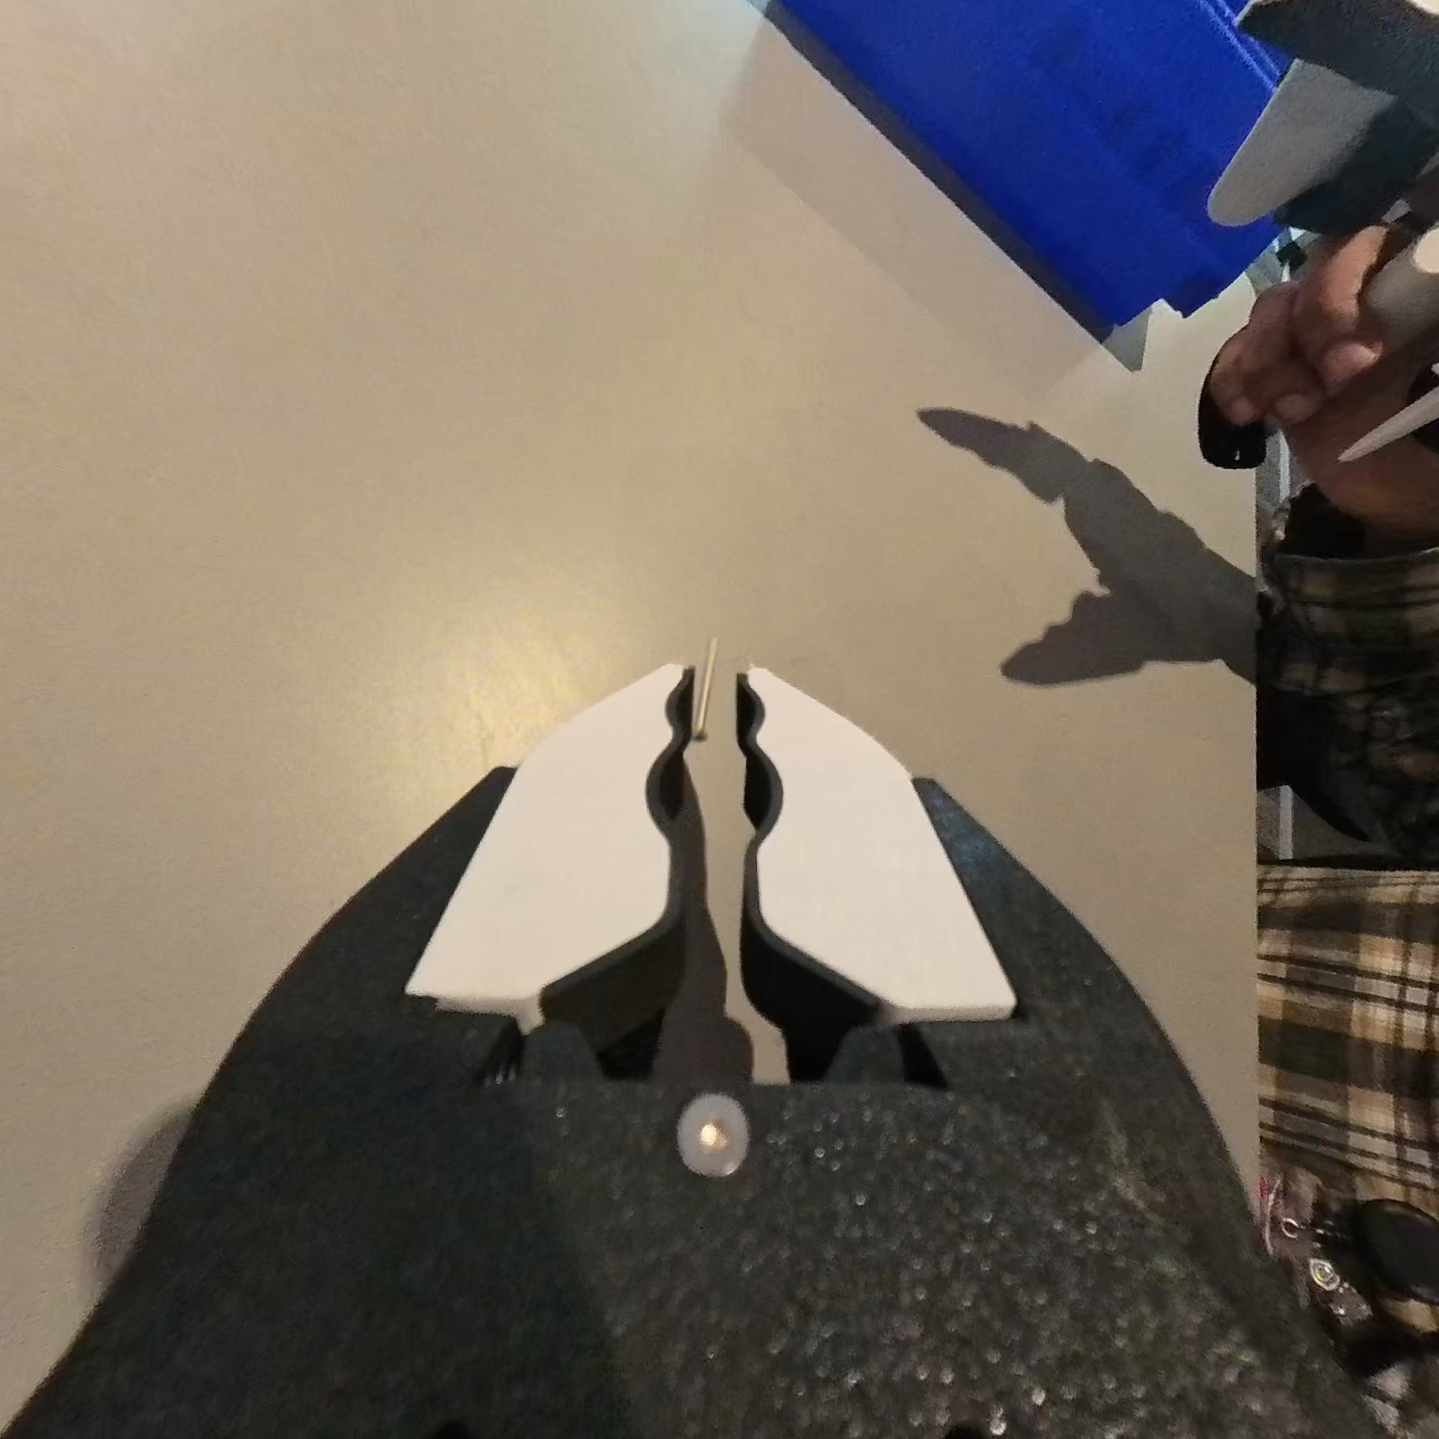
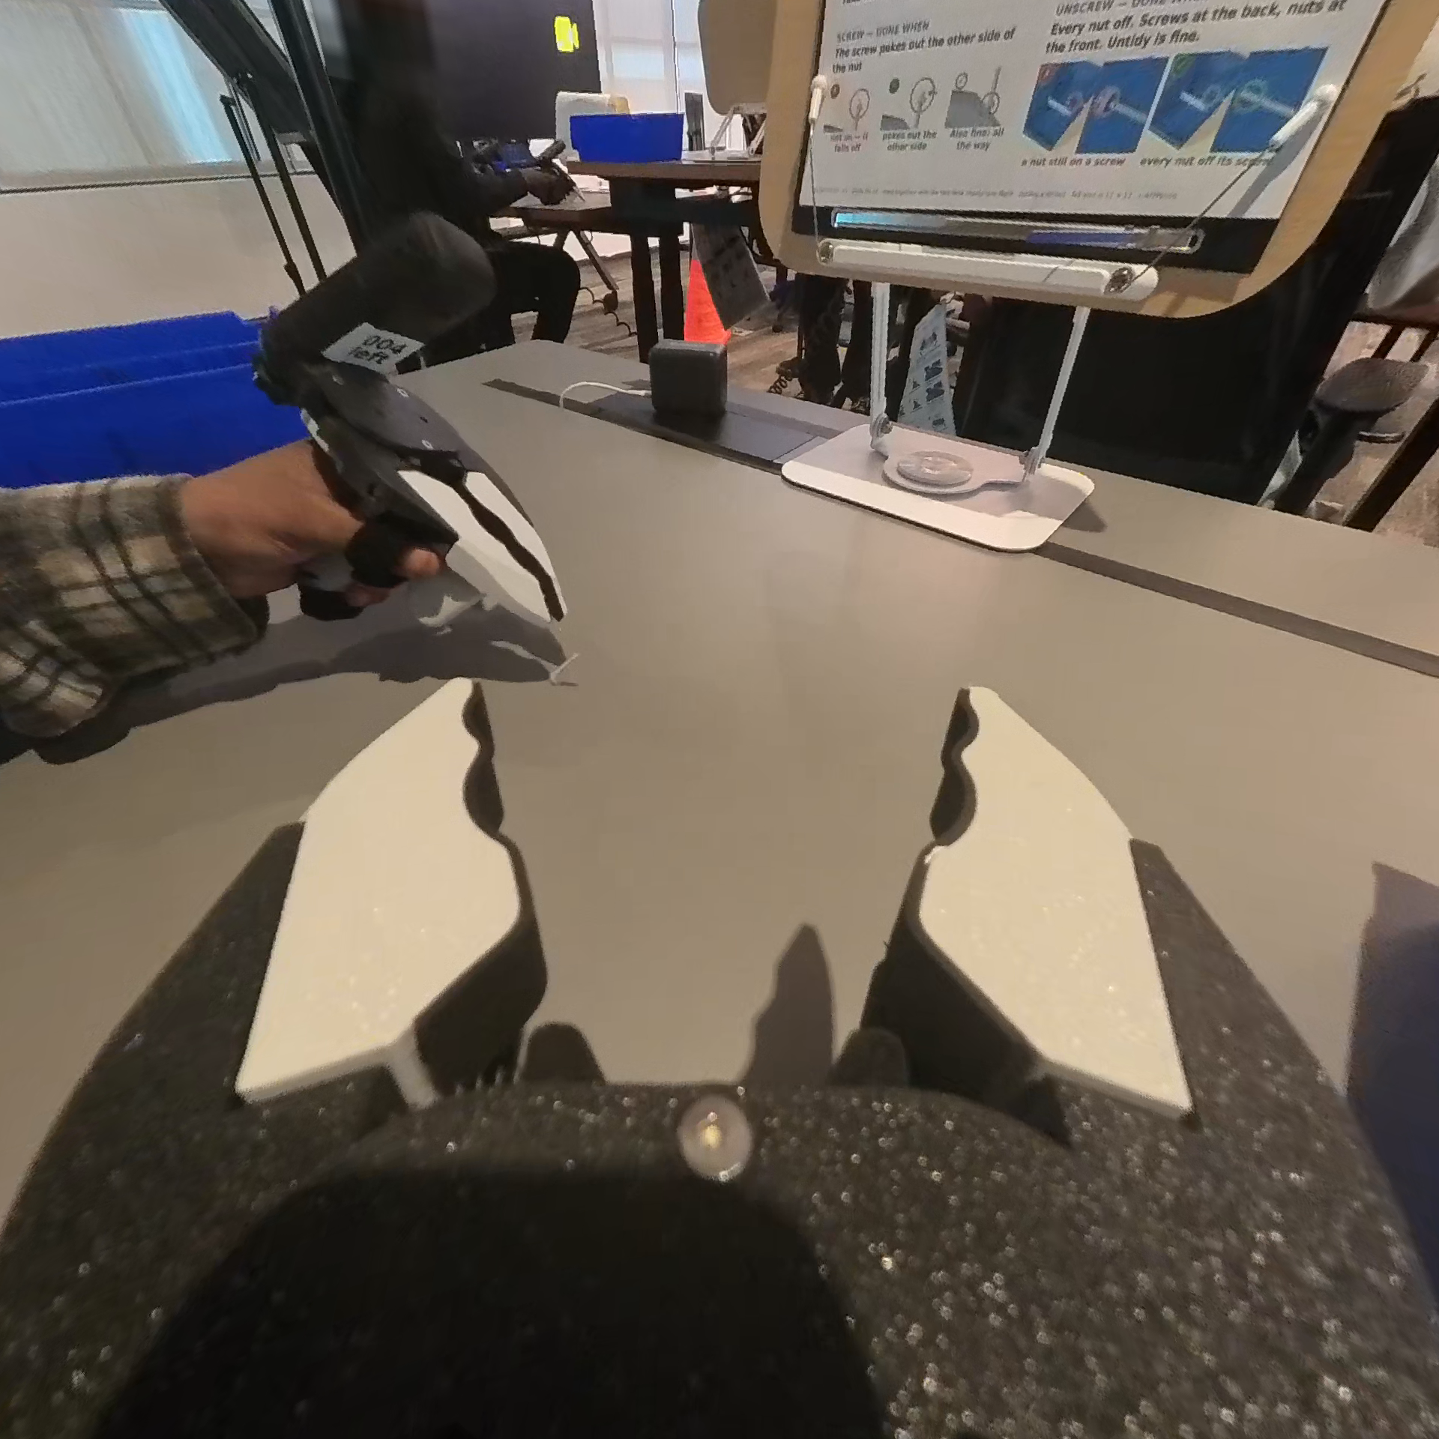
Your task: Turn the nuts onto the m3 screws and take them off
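A thin metal screw (image 1: 706, 685) lies on the grey table (image 1: 389, 467). My left gripper (image 1: 716, 673) points down at it with its white fingers a narrow gap apart; the screw sits in that gap close to the left finger. In the right wrist view the left gripper (image 2: 554, 611) hovers just above the screw (image 2: 564, 670), not holding it. My right gripper (image 2: 720, 693) is wide open and empty above bare table, to the right of the screw. Part of it shows at the top right of the left wrist view (image 1: 1285, 156). I see no nuts.
A blue bin (image 2: 117, 389) stands at the table's left, also in the left wrist view (image 1: 1012, 140). At the back are a small black cube (image 2: 687, 374) and a stand with an instruction sheet (image 2: 1051, 117) on a white base (image 2: 1036, 506). The table edge (image 1: 1257, 701) runs close to the person's plaid sleeve. About 20 cm separates my left fingertips from my right.
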Tool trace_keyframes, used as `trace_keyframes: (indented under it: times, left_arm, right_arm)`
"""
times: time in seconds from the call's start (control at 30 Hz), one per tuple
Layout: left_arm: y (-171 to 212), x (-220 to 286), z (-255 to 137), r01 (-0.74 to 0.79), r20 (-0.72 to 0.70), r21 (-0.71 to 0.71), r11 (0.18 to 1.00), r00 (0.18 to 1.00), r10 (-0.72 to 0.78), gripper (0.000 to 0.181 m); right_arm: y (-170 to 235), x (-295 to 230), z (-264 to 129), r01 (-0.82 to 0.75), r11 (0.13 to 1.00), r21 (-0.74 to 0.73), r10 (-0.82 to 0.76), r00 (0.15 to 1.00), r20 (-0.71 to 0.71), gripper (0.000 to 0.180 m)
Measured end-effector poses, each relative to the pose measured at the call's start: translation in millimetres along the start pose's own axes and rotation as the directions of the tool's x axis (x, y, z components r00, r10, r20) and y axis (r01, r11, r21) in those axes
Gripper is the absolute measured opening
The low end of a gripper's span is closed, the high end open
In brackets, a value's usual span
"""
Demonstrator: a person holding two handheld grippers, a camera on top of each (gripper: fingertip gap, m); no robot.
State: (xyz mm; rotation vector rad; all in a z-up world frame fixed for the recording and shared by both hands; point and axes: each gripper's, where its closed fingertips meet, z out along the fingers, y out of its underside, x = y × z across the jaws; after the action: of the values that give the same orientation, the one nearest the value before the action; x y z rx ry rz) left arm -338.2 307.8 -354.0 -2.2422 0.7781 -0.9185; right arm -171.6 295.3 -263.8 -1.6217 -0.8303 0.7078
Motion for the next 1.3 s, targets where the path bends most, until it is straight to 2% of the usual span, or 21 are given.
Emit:
trace_keyframes:
  times: [0.33,0.6,0.77,0.87,1.0,1.3]
  left_arm:
    - [-3.0,1.1,-3.4,-0.009,-0.017,0.010,1.000,1.000,0.009,0.011]
    - [-7.5,1.7,-19.7,-0.033,-0.018,0.029,0.999,0.999,0.033,0.020]
    - [-11.5,3.1,-43.1,-0.080,-0.002,0.063,0.995,0.997,0.080,0.038]
    - [-13.5,2.8,-57.0,-0.125,0.023,0.130,0.984,0.992,0.123,0.047]
    - [-10.3,7.0,-65.6,-0.131,0.008,0.211,0.969,0.991,0.132,0.048]
    - [-0.8,5.1,-65.9,-0.237,0.089,0.225,0.945,0.971,0.222,0.047]
  right_arm:
    - [5.9,1.1,-0.1,-0.012,1.000,-0.007,0.012,1.000,-0.001,0.109]
    - [11.8,1.0,3.7,-0.013,1.000,-0.023,0.013,1.000,0.006,0.109]
    - [14.8,1.4,10.5,-0.004,0.999,-0.050,0.005,1.000,0.012,0.108]
    - [17.5,3.1,20.7,0.008,0.997,-0.079,-0.007,1.000,0.013,0.107]
    - [21.6,0.5,40.0,0.010,0.993,-0.115,-0.007,0.999,0.032,0.108]
    - [30.7,-6.2,79.7,0.012,0.987,-0.163,0.000,0.998,0.068,0.107]
